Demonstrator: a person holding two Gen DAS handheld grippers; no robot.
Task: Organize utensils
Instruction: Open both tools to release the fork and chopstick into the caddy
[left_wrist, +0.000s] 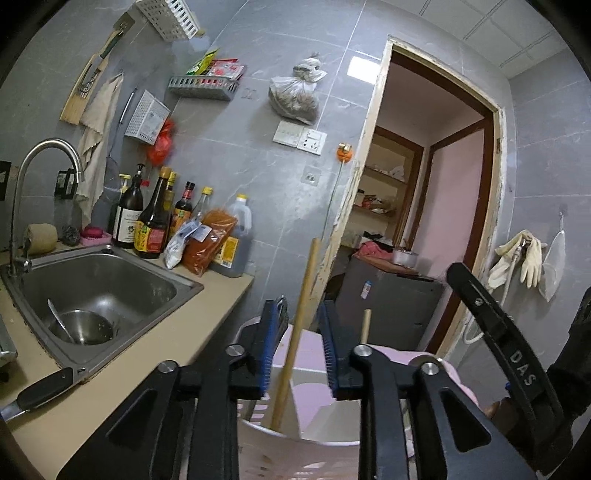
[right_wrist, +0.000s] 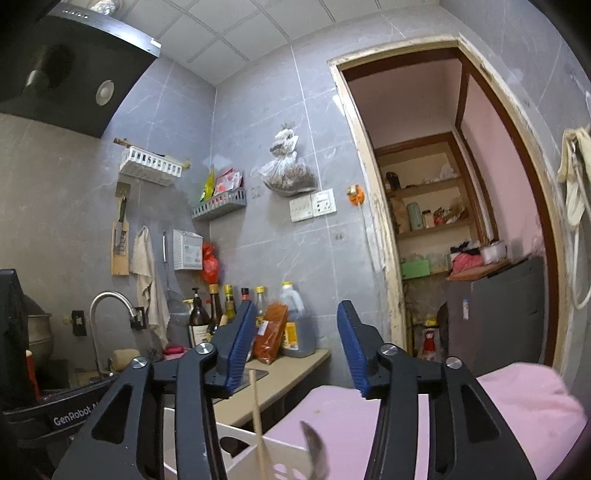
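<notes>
While the left tongs (left_wrist: 301, 332) stand wide around a wooden stick (left_wrist: 295, 325) without touching it, the stick leans in a white bin (left_wrist: 325, 417) just beyond the worktop's (left_wrist: 122, 384) right end. Right tongs (right_wrist: 297, 332) are wide too, holding nothing, above the same bin (right_wrist: 240, 446), where a dark utensil (right_wrist: 316, 450) is blurred. A ladle (left_wrist: 61, 320) lies in the sink (left_wrist: 110, 280); a knife (left_wrist: 40, 391) rests at the worktop's front edge.

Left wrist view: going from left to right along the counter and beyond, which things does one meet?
Faucet → sink → bottles → orange packet → wooden stick → doorway → rubber gloves.
</notes>
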